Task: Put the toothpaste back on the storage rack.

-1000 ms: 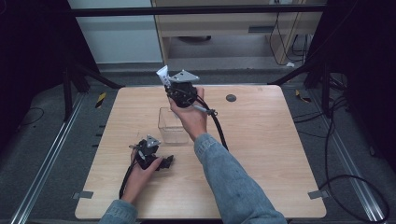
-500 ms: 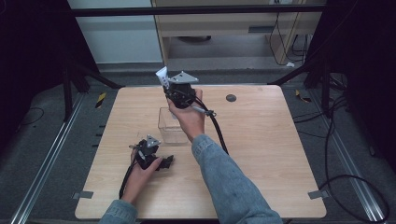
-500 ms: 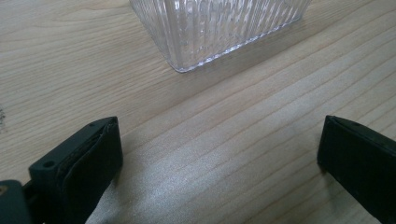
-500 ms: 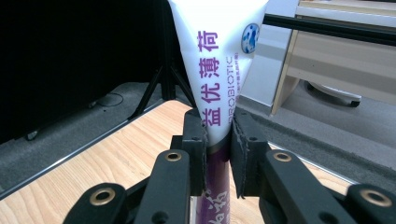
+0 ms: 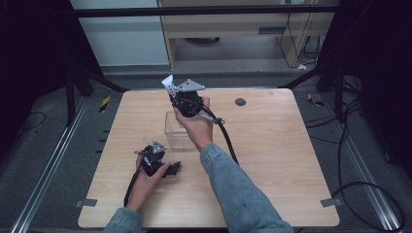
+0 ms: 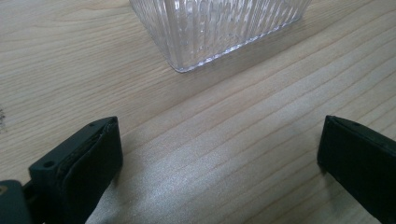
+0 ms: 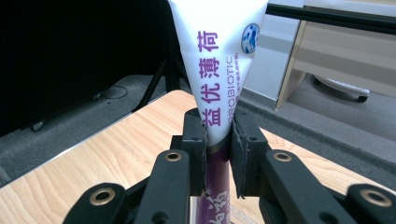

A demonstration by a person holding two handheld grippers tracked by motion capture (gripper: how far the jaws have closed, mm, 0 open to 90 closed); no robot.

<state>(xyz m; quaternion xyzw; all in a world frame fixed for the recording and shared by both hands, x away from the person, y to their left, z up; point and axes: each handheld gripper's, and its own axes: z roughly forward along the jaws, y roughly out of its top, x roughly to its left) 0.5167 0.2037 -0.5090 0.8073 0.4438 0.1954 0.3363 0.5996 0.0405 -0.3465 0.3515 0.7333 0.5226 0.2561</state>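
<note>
Clenched on the tube (image 7: 219, 60), my right gripper (image 5: 187, 99) held it above the box (image 5: 176, 131), toward 12 o'clock; my left gripper (image 5: 156, 162) rested released at the box's 7. Picked up, I judged; dropping it in remained

The white-and-purple tube (image 7: 217, 70) carries purple Chinese characters running along its length, reading 益优薄荷, and beside them, in smaller purple Latin capitals, "PROBIOTIC". A line of finer print next to that word is too small to read. On the tube's right side sits a round blue-and-white emblem. Lower down, on the purple part of the tube, white characters show only in part and cannot be read.
</note>
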